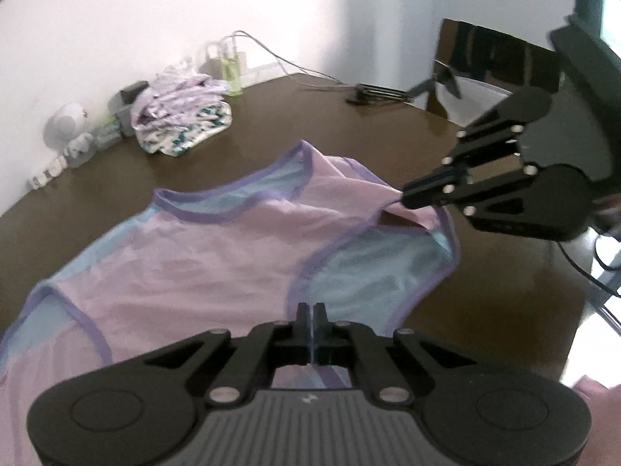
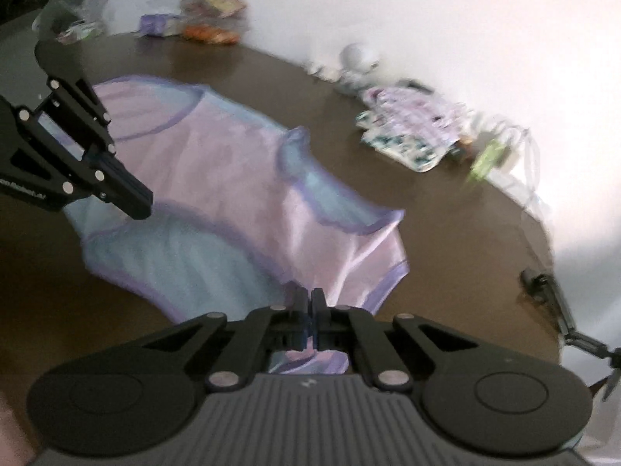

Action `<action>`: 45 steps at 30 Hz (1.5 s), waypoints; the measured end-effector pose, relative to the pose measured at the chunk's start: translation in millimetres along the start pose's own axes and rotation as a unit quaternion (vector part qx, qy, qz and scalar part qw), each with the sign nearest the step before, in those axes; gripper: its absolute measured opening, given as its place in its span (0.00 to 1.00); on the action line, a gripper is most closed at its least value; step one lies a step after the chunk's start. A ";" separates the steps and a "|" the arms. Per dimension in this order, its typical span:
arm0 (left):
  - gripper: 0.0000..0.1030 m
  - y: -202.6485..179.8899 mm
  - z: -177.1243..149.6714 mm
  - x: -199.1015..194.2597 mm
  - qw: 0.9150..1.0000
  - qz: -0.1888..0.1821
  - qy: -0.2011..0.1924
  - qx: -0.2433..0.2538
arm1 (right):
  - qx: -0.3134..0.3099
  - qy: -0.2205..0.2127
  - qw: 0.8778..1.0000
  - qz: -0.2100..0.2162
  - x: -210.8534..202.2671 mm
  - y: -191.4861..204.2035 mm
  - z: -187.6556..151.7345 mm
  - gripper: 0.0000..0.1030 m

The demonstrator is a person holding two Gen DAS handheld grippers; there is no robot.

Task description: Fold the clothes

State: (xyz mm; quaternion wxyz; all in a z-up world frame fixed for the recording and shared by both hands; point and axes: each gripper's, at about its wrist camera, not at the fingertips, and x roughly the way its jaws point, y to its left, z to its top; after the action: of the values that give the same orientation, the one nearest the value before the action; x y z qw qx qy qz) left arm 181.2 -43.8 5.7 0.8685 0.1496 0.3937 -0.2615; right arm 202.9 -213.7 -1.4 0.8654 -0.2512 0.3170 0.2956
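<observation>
Lying rumpled on the brown table (image 1: 271,108), the pink-and-blue garment (image 1: 186,256) is pinched by each hand-held gripper (image 1: 312,310) (image 2: 309,295).

Motion blur smears the folded patterned purple-and-white clothes pile (image 2: 411,124) far right. The lilac-and-blue sleeveless garment (image 1: 194,272) runs off the left wrist view's near-left edge.
</observation>
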 end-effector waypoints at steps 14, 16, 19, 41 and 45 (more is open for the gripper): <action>0.65 75.2 -65.5 -73.2 0.994 0.041 -0.036 -0.095 | 0.134 -0.049 0.973 0.182 -19.2 -1.1 4.4 0.35; 0.67 91.9 -78.8 -78.5 0.994 0.040 -0.026 -0.100 | 0.125 -0.039 0.968 0.216 -6.4 16.1 11.2 0.35; 0.67 111.6 -96.8 -78.5 0.992 0.042 -0.003 -0.116 | 0.117 -0.021 0.962 0.245 12.0 38.0 19.6 0.36; 0.00 159.2 -129.2 -83.3 0.986 -0.019 -0.014 -0.166 | 0.173 0.014 0.956 0.237 26.3 59.3 18.1 0.03; 0.00 162.6 -134.7 -103.6 0.983 -0.040 -0.031 -0.176 | 0.208 -0.004 0.935 0.286 15.3 42.5 16.0 0.02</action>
State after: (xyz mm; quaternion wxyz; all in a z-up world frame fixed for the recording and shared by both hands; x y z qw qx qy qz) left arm 135.4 186.9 6.5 0.8816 -0.0298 0.4126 -0.2272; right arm 190.3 -168.6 -11.8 0.7785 0.0373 0.4265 0.4589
